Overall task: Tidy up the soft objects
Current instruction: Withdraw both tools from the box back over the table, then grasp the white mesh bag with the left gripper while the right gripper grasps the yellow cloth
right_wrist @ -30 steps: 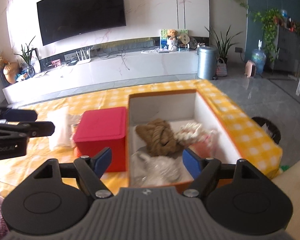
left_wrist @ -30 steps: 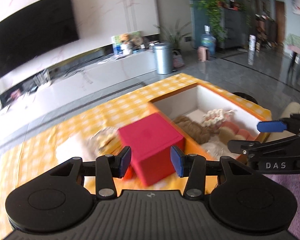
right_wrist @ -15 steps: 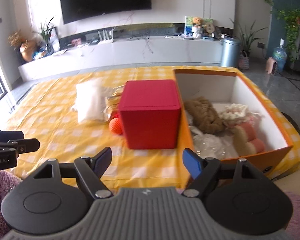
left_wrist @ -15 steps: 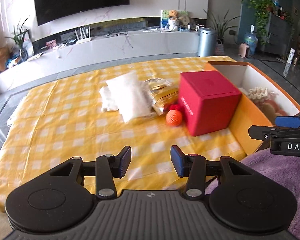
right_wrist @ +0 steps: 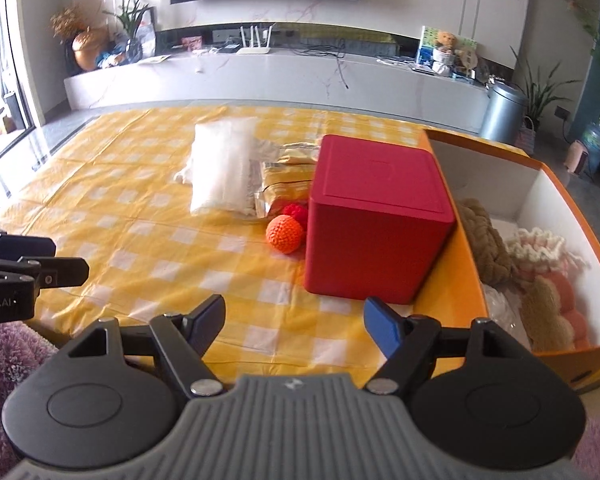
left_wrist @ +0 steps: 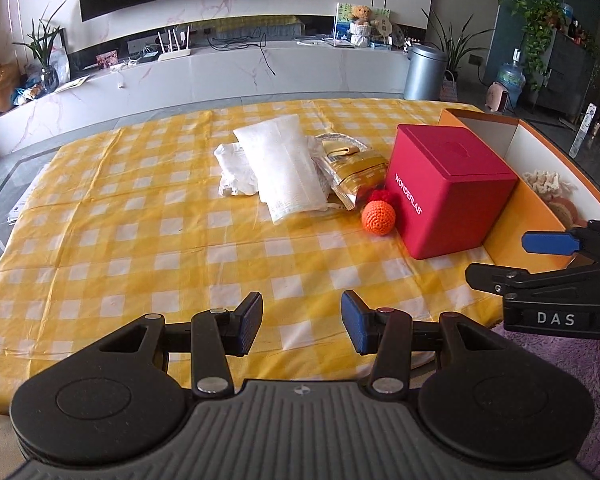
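On the yellow-and-white checked tabletop (left_wrist: 148, 216) I count several soft things not yet sorted: a white mesh pillow-like pouch (left_wrist: 284, 168) lying over a crumpled white cloth (left_wrist: 234, 172), a gold foil packet (left_wrist: 350, 174) just beside them, and an orange crocheted ball (left_wrist: 378, 218) with a smaller red crocheted ball (left_wrist: 382, 196) touching it, both tucked against the red cube-shaped box (left_wrist: 446, 192). That red box sits touching the left wall of the open orange cardboard bin with white lining (right_wrist: 500, 168). Inside the bin already: a brown chunky knitted bundle (right_wrist: 482, 240), a cream-and-pink fringed knit (right_wrist: 540, 248), a tan-and-pink plush piece (right_wrist: 552, 312), and something clear and plastic near the front wall, can't tell what. My read: roughly half done, the loose pile left of the red box is the remainder. Left tongs (left_wrist: 300, 322) are moderately open with nothing between them, hanging over bare cloth near the front edge. Right tongs (right_wrist: 294, 320) are wider, have just been closing slightly, also empty. Both well short of the pile.
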Action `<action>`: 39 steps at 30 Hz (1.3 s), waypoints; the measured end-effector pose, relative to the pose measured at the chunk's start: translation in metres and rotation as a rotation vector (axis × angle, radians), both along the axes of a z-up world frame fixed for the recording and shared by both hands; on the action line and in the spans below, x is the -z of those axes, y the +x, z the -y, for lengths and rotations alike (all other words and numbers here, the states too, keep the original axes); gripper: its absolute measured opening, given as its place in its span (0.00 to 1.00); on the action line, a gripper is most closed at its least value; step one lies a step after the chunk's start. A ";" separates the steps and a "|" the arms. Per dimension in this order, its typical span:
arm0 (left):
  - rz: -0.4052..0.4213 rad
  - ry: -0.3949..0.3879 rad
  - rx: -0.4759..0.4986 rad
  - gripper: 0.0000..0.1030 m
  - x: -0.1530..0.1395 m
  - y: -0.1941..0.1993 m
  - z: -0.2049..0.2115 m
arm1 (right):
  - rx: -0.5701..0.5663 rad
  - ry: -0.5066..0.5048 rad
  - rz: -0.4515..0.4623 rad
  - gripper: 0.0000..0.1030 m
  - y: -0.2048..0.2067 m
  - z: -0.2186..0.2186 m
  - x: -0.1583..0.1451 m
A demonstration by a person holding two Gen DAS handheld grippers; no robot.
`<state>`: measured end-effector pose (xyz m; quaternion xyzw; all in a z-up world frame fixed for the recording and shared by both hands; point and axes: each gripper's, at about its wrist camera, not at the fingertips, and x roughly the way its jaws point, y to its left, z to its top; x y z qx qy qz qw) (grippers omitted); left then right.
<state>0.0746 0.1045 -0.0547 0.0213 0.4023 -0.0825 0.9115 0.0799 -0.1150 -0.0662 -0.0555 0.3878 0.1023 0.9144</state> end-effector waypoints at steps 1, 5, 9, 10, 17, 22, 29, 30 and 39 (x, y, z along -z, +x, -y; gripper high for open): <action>-0.005 0.000 0.005 0.52 0.001 0.003 0.000 | -0.010 -0.008 -0.003 0.71 0.003 -0.003 0.001; -0.024 0.017 0.035 0.53 0.004 0.015 0.001 | -0.057 -0.034 -0.013 0.70 0.018 -0.016 0.006; -0.041 0.025 0.079 0.53 0.007 0.031 -0.003 | -0.124 -0.051 -0.018 0.62 0.033 -0.028 0.009; -0.046 0.022 0.092 0.53 0.008 0.037 -0.005 | -0.143 -0.054 -0.021 0.60 0.036 -0.032 0.010; -0.021 0.021 0.143 0.56 0.004 0.084 -0.013 | -0.251 -0.085 -0.011 0.52 0.073 -0.055 0.009; -0.023 -0.045 0.150 0.68 0.015 0.136 -0.017 | -0.274 -0.079 -0.015 0.52 0.111 -0.062 0.004; -0.025 -0.034 0.164 0.72 0.049 0.190 -0.012 | -0.261 -0.123 -0.033 0.52 0.165 -0.066 0.010; -0.027 -0.030 0.159 0.73 0.053 0.195 -0.009 | -0.259 -0.128 -0.035 0.52 0.170 -0.066 0.010; 0.001 -0.012 0.138 0.11 0.064 0.203 0.000 | -0.262 -0.143 -0.074 0.52 0.194 -0.063 0.021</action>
